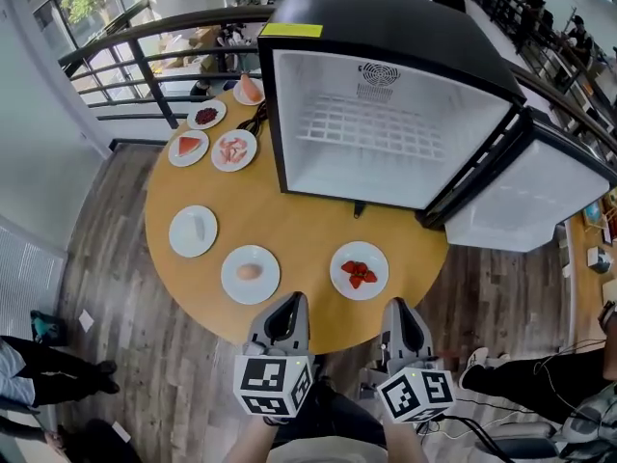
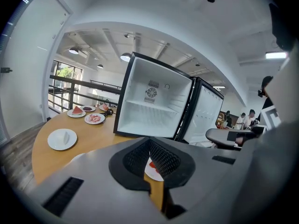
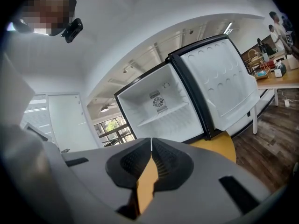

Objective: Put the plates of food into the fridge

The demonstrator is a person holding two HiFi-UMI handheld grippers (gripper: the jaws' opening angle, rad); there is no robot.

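The small black fridge (image 1: 386, 114) stands open on the round wooden table (image 1: 289, 220), its white inside bare and its door (image 1: 525, 196) swung out to the right. Several white plates of food lie on the table: strawberries (image 1: 359, 270), a pale egg-like piece (image 1: 250, 274) and a white slice (image 1: 193, 231) nearest me. Further left are meat (image 1: 234, 149), watermelon (image 1: 188, 148), dark berries (image 1: 206, 115) and an orange slice (image 1: 249, 90). My left gripper (image 1: 289, 303) (image 2: 149, 142) and right gripper (image 1: 397, 307) (image 3: 151, 141) hover at the table's near edge, both shut and empty.
A black cable (image 1: 253, 119) lies beside the fridge's left wall. A dark railing (image 1: 145, 61) runs behind the table. People's legs (image 1: 48, 369) are at the lower left, and a desk (image 1: 588, 258) stands to the right of the fridge door.
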